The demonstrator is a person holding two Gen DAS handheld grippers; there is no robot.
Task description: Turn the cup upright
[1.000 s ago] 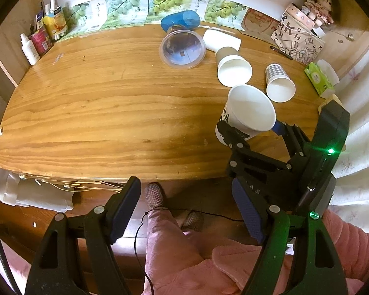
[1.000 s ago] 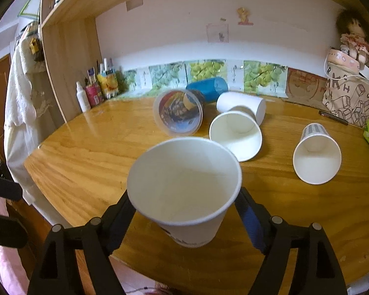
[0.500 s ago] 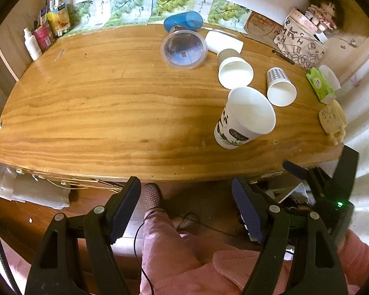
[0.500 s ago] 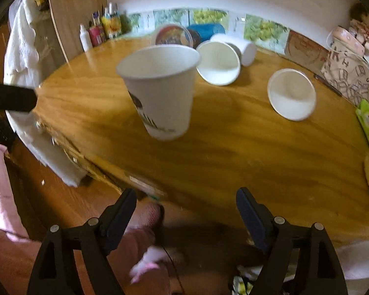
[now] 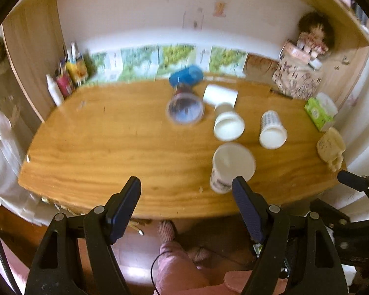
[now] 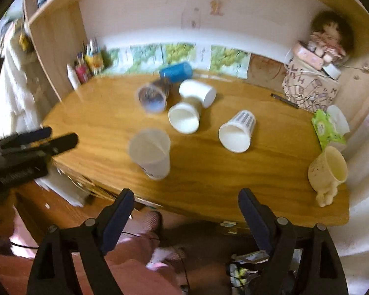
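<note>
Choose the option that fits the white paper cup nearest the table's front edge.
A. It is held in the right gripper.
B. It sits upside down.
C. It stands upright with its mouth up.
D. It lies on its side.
C: the white paper cup stands on the table mouth up, and the right gripper is open and clear of it.

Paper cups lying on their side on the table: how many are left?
3. One plain white cup near the blue cup, one cup in front of it with its mouth toward the camera, one patterned cup to the right. The printed cup stands upright.
</note>
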